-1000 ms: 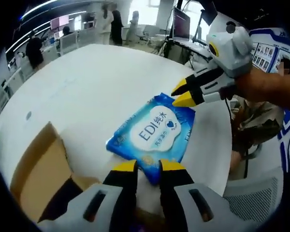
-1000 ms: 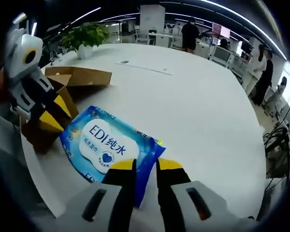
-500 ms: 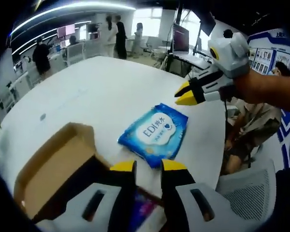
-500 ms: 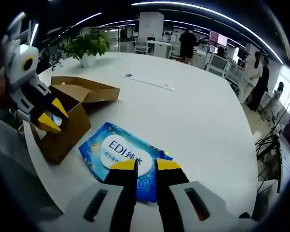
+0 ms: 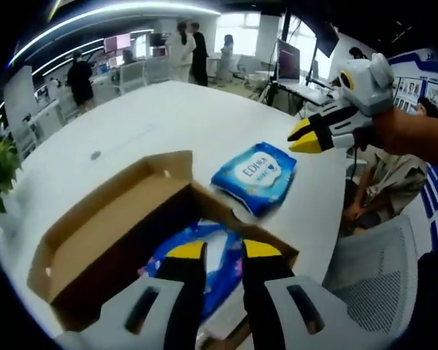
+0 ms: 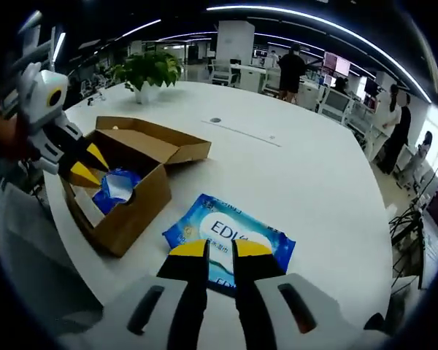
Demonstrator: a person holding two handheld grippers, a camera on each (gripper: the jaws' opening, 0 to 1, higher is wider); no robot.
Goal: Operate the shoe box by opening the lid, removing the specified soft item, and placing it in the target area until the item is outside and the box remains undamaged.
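We see a round white surface (image 6: 306,175) in an open office, with a potted plant (image 6: 147,71) at its far edge, people standing at desks beyond, and a seated person past the edge in the left gripper view. A thin flat strip (image 6: 244,131) lies farther out on the surface, well apart from everything else.

The blue wipes pack (image 6: 230,235) lies flat on the surface, outside the box and just beside its near corner. In the right gripper view it sits directly past the tips of our right gripper (image 6: 209,249), whose yellow-tipped fingers (image 6: 187,250) stand close together with a narrow gap, holding nothing. In the left gripper view the pack (image 5: 255,173) lies beyond the box, below the right gripper (image 5: 306,137).

The cardboard shoe box (image 6: 124,182) is open, its lid flap (image 6: 160,138) folded outward. Inside lies another blue packet (image 6: 117,189). Our left gripper (image 5: 223,250) hovers over the box interior (image 5: 131,233), fingers nearly together and empty.
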